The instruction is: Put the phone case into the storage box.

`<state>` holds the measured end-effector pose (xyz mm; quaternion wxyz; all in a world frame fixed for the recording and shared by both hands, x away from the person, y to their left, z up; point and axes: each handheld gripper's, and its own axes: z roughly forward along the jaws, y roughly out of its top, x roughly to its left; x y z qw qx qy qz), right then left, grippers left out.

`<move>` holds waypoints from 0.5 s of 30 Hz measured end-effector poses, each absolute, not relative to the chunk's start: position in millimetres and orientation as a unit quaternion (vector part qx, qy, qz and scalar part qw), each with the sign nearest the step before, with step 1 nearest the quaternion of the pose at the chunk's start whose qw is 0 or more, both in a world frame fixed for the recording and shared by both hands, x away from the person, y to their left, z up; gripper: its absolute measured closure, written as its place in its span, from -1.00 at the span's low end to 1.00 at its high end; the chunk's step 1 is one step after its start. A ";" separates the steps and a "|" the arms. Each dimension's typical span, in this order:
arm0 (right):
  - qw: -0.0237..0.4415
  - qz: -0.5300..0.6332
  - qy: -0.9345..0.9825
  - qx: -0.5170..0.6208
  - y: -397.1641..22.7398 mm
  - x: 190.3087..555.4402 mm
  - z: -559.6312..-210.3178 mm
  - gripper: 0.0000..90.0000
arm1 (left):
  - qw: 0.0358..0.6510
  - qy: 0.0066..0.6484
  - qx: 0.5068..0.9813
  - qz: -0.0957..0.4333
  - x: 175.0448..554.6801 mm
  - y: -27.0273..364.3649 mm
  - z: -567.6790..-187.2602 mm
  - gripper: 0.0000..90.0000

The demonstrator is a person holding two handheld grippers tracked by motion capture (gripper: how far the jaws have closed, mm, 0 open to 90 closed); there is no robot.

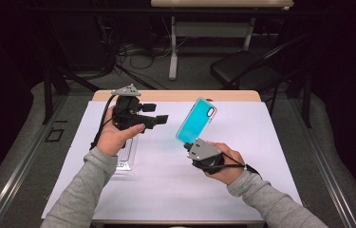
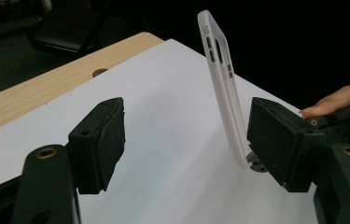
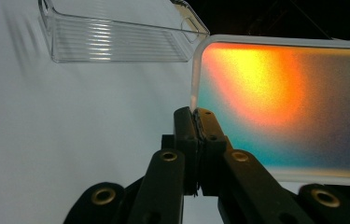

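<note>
Phone case [image 1: 196, 121] is up off the table at about 1 o'clock from the right gripper [image 1: 190, 144], pinched by its bottom edge. Left gripper view: left gripper [image 2: 184, 140] jaws apart, nothing between. Right gripper view: a thin corner grip, so a nudge could twist the case loose near the clear tray [image 3: 116, 39].

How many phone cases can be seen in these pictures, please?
1. The phone case, turquoise in the high view, is held above the white sheet by the right gripper, pinched at its lower end. The clear tray may hide others.
</note>
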<state>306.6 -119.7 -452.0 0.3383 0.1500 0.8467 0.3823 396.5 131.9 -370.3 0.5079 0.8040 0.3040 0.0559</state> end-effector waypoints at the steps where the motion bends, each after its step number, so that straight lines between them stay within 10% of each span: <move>1: 0.338 0.382 0.847 0.150 -119.3 306.6 -452.2 0.98 | 0.508 0.304 0.804 0.056 396.5 131.9 -370.3 -0.30; 15: 0.339 0.384 0.848 0.134 -108.6 307.2 -448.8 0.98 | 0.495 0.317 0.809 0.029 401.5 122.8 -370.0 -0.18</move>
